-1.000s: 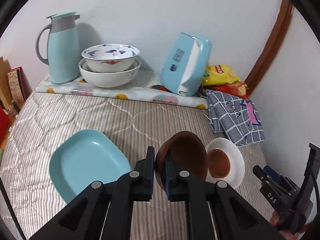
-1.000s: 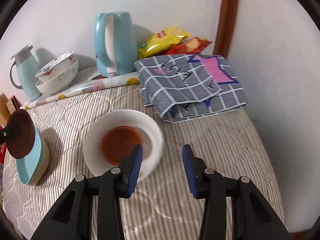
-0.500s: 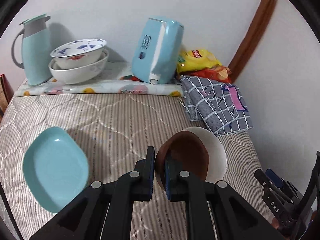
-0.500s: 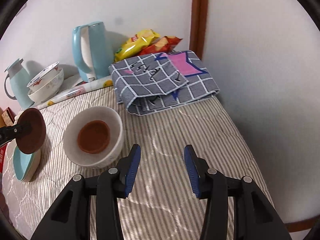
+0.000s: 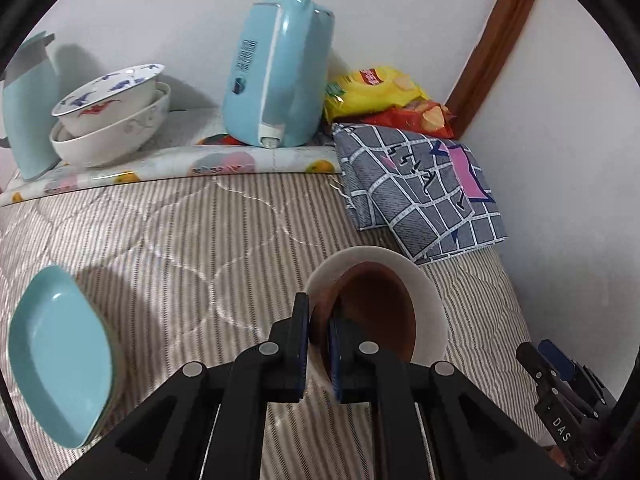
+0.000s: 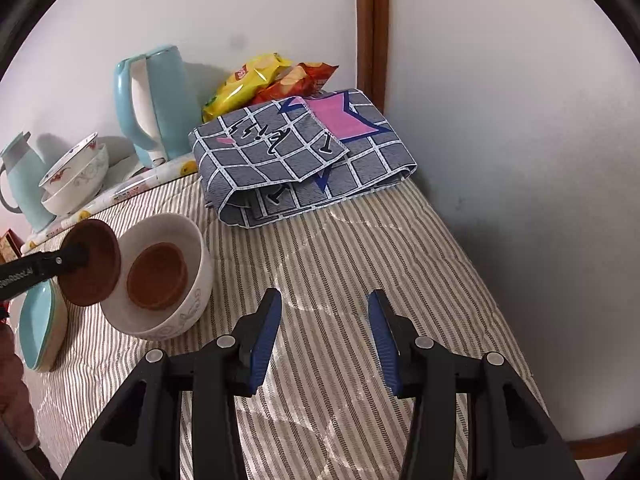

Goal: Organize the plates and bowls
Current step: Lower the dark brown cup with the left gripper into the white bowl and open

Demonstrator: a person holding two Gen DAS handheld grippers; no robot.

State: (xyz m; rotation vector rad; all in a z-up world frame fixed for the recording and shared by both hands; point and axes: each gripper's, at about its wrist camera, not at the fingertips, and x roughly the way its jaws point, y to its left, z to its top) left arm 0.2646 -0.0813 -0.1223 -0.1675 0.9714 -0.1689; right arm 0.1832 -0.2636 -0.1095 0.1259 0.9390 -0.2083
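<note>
Striped quilt [image 5: 168, 248] covers the whole surface. Kettle [image 5: 276, 76], light blue, at 12 o'clock by the wall, standing on a fruit-print mat [image 5: 224, 160]. Thermos [image 5: 28, 108], same blue, at 9–10 o'clock on the mat's far end. Chip bags [image 5: 380, 92], yellow & red, at 1 o'clock in the corner. Folded grey check cloth [image 5: 420, 184] w/ pink patch at 2 o'clock, touching the bags.

Dark brown dish [image 5: 380, 312], white bowl [image 6: 192, 256], light blue plate [image 5: 60, 356], possibly beige-striped quilt [image 6: 340, 248]
</note>
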